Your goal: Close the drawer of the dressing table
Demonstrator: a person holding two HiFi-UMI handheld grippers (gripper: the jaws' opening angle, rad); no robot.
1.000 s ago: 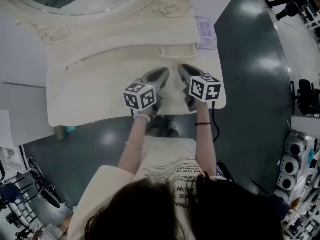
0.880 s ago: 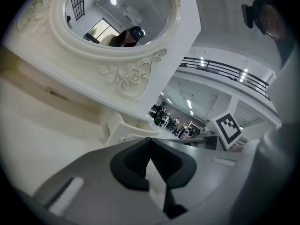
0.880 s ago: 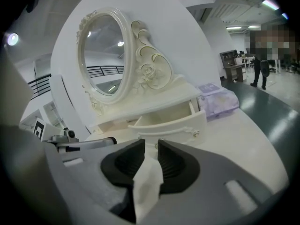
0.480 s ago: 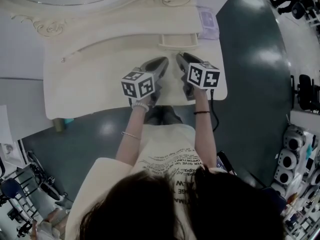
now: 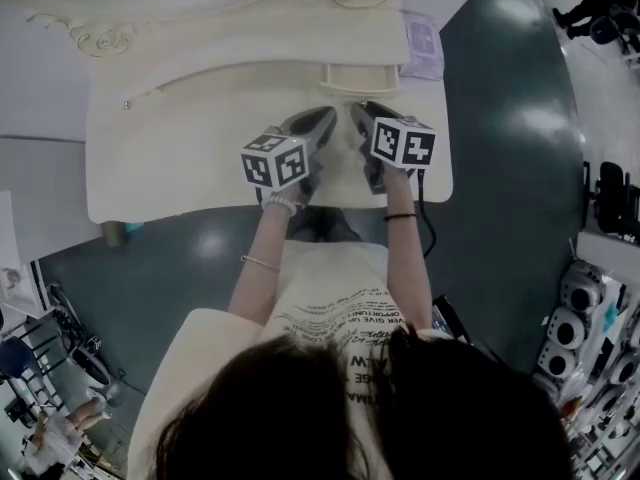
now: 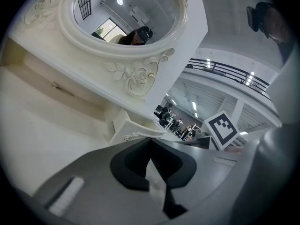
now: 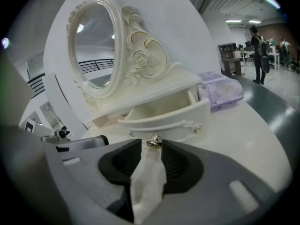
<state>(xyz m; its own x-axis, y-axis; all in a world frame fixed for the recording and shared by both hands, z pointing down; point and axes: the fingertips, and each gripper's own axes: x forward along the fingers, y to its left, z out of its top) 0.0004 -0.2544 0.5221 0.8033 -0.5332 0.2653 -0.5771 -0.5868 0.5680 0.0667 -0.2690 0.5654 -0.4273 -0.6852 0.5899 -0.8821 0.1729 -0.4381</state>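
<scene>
Cream dressing table (image 5: 180,158), drawer (image 7: 173,121) ajar; right gripper (image 7: 151,147) jaws just widened around its knob (image 7: 153,140), left gripper (image 6: 150,141) jaws together, empty.

Floor (image 5: 500,118) dark grey, glossy, glare patches at 2 o'clock. White wall (image 5: 40,98) at 10. Black chair (image 5: 612,193) at 3, white gear (image 5: 585,313) stacked at 4, cart (image 5: 25,353) at 8. Right gripper view: ceiling strip lights (image 7: 274,1) at 1, desk (image 7: 230,55) at 2.

Cream dressing table (image 5: 180,158), lilac packet (image 5: 422,46) atop
</scene>
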